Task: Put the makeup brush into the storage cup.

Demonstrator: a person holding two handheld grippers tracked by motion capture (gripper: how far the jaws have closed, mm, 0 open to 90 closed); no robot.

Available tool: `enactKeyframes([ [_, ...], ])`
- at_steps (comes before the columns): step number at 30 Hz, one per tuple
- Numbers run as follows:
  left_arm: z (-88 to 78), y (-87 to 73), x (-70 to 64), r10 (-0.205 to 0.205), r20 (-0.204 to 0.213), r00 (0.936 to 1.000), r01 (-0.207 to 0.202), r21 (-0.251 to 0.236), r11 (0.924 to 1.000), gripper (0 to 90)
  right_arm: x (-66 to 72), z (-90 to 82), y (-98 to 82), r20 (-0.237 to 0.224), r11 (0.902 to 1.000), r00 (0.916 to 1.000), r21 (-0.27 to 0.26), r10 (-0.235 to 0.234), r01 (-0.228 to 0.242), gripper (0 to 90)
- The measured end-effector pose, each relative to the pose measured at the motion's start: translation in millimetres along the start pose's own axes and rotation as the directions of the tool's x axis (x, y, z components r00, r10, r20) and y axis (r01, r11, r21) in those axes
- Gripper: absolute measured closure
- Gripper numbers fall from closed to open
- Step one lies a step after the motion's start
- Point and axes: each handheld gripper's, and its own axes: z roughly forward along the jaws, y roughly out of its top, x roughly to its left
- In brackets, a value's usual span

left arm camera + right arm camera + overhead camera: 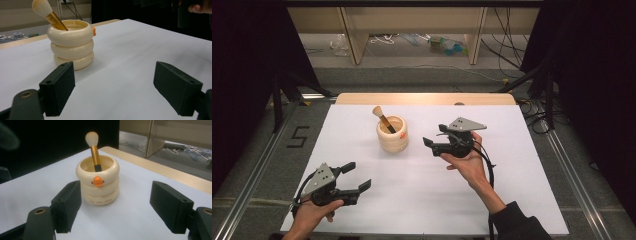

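I see the cup (392, 134), a cream pot shaped like three stacked rings, standing upright on the white desk (422, 200) a little left of centre and toward the far side. A brush (383, 120) sits in it, gold handle down, pale bristle head up and leaning to the far left over the rim. In the right gripper view an orange knob (97, 181) shows on the cup's top ring, facing that camera.

My left gripper (356, 176) is at the near left corner of the desk, held from below and behind by the left hand (314, 212), forearm coming in from the near edge. Its jaws point right and slightly far, spread wide with nothing between them. In the left gripper view the cup stands beyond the left jaw, well apart from it.

My right gripper (435, 140) is right of the cup, near the desk's middle, raised in the right hand (467, 162). The palm is turned up under the body, the wrist bent, the dark sleeve (519, 222) coming from the near right. Its jaws point left at the cup, wide apart and empty. In the right gripper view the cup sits between the two jaws but farther off, untouched.
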Motion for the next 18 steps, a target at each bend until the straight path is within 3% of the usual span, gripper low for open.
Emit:
enactKeyframes([
  [18,0.0,0.1,-0.1,0.001,-0.001,1.0000,-0.001,0.000,1.0000,17.3,-2.7,-21.8,-9.8,0.009,1.0000,1.0000,0.000,-0.001,0.001,26.1],
])
